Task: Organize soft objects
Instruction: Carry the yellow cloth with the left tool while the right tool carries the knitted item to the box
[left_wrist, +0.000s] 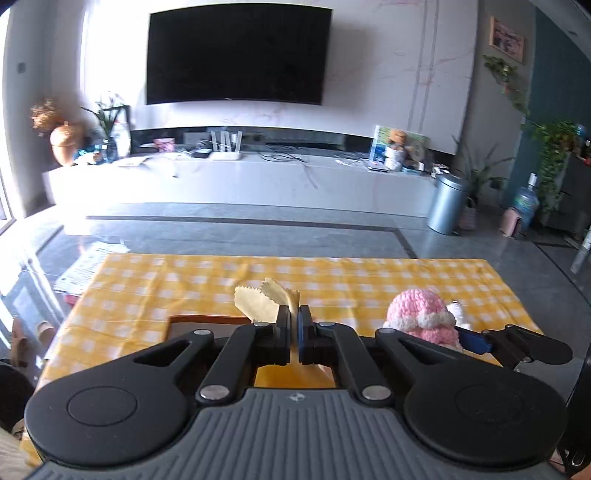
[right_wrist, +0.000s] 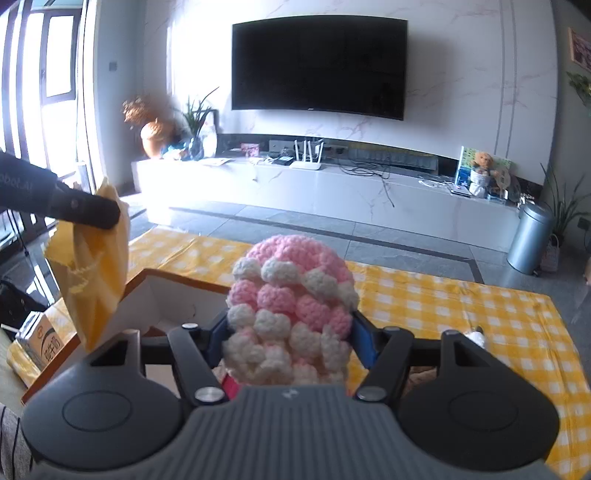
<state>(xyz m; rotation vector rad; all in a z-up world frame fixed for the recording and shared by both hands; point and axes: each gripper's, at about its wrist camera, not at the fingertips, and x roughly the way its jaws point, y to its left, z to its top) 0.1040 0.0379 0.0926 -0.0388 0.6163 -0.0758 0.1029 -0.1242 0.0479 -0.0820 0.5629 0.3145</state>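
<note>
- left wrist view: the left gripper (left_wrist: 294, 325) is clenched on a yellow cloth (left_wrist: 263, 300), whose pinked edge sticks up past the fingertips, above the yellow checked tablecloth (left_wrist: 184, 280).
- further right in that view, the pink and white crochet toy (left_wrist: 421, 314) sits in the right gripper, near the table's right side.
- right wrist view: at far left the cloth hangs from the left gripper over an open cardboard box (right_wrist: 177, 295), with a small carton (right_wrist: 40, 338) beside it.
- at centre, the right gripper (right_wrist: 291, 332) grasps the crochet toy between its blue pads, held above the tablecloth.
</note>
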